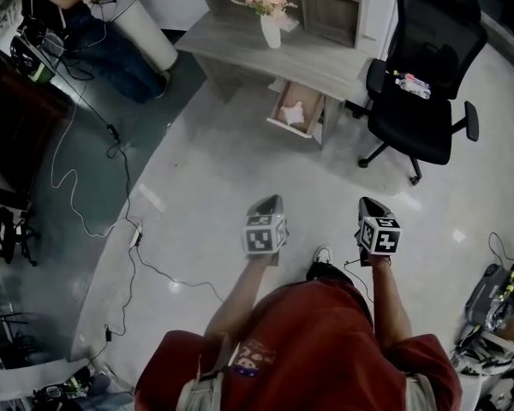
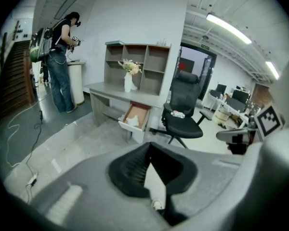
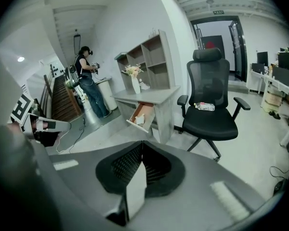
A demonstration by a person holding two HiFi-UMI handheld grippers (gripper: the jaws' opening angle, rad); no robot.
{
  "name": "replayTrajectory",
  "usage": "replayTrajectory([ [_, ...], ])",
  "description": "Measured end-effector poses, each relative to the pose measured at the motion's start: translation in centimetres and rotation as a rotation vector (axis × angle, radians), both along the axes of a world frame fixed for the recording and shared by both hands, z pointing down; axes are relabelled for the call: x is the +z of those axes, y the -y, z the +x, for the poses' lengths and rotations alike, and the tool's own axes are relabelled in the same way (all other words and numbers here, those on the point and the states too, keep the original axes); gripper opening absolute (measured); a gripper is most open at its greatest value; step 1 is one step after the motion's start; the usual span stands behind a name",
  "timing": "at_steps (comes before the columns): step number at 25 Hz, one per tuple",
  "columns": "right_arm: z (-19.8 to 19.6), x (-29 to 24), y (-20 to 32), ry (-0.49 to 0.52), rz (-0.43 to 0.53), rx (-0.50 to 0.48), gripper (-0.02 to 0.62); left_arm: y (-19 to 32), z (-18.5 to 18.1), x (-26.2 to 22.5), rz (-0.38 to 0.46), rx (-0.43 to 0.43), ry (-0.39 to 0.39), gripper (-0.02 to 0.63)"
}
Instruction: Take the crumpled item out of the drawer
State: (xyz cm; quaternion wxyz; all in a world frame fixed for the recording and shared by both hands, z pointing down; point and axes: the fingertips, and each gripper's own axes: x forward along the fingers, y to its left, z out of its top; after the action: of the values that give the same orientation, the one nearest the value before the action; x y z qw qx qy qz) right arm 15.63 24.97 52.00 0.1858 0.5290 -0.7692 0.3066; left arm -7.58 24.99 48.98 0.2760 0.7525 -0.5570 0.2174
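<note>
White crumpled item (image 1: 293,113), one; drawer (image 1: 306,95), one.

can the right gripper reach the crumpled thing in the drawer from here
Probably not yet. The right gripper is well short of the open drawer, with only floor between, and its jaws are together. Nothing blocks the crumpled item, though.

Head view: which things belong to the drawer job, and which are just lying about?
Job: open drawer, crumpled white item inside it, left gripper, right gripper.
Lying about: office chair, bottle on its seat, flower vase, floor cables.
</note>
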Motion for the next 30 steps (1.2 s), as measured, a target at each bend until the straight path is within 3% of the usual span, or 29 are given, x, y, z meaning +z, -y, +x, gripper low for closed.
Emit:
replayTrajectory([
  [17, 3.7, 0.2, 11.5, 0.041, 0.01, -0.055, 0.002, 10.4, 4.9, -0.6, 0.007, -0.041, 0.038, -0.003],
  [30, 4.0, 1.7, 16.0, 0.053, -0.002, -0.042, 0.002, 14.9, 5.7, 1.2, -0.02, -0.015, 0.036, -0.003],
])
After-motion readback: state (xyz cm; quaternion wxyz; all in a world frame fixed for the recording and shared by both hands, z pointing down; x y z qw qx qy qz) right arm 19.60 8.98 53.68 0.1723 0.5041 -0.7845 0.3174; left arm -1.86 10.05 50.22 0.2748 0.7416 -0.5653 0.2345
